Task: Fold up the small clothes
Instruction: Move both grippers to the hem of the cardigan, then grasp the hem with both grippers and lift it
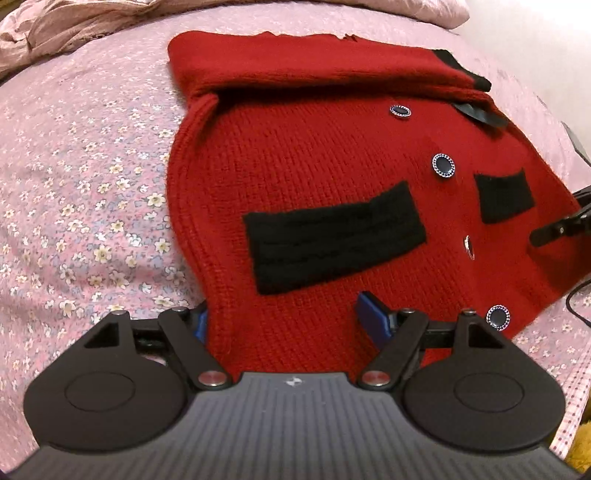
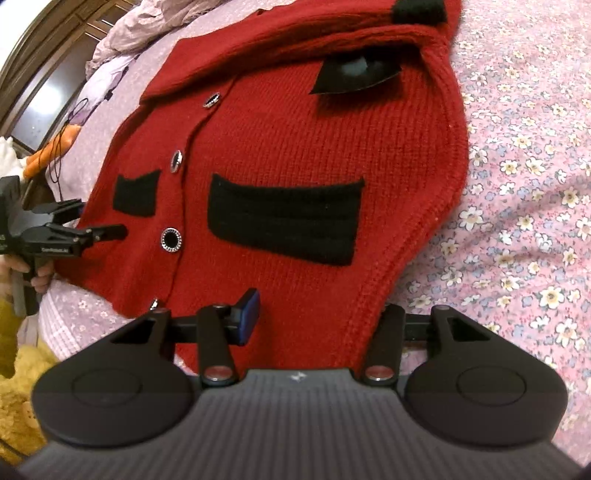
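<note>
A red knitted cardigan with black pockets and dark round buttons lies flat on the bed, front up, its top part folded over. My left gripper stands open over the hem's left corner: the right blue pad rests on the knit, and the left one is at the edge, partly hidden. My right gripper is open at the hem's other corner, with its left pad on the knit and its right finger hidden behind the edge. Each gripper shows in the other's view: left gripper, right gripper.
The pink floral bedsheet spreads around the cardigan. A crumpled pink duvet lies at the back. A yellow plush thing and a black cable sit by the bed's near edge. A hand holds the left gripper.
</note>
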`<action>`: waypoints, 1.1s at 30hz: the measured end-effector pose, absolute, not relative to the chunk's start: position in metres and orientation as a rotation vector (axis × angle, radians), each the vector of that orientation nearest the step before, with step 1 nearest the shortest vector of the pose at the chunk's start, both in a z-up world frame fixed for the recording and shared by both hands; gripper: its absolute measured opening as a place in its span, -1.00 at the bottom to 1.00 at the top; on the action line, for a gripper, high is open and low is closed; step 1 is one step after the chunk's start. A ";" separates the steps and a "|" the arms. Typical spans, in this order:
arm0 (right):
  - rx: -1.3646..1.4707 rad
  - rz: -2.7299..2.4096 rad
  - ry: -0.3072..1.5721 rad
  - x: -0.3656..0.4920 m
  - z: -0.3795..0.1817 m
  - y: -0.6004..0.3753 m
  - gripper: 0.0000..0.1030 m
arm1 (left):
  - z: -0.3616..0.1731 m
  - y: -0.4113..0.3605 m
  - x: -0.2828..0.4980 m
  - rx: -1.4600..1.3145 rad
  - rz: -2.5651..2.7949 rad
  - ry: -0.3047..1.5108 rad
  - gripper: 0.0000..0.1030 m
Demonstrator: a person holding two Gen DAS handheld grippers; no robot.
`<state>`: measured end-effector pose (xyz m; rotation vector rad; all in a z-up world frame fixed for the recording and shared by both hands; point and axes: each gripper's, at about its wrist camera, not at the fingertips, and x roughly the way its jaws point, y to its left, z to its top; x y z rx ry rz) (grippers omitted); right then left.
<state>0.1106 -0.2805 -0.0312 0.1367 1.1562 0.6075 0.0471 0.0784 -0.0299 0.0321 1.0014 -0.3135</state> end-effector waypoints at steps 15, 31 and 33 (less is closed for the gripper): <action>0.147 0.684 1.101 0.097 -0.037 -0.278 -0.01 | -0.034 0.090 0.047 -0.127 -0.461 1.036 0.54; 0.286 0.728 0.984 0.094 -0.012 -0.295 -0.78 | -0.030 0.113 0.055 -0.353 -0.465 1.070 -0.35; 0.330 0.742 0.947 0.096 -0.004 -0.297 -0.78 | -0.026 0.119 0.058 -0.439 -0.487 1.055 -0.46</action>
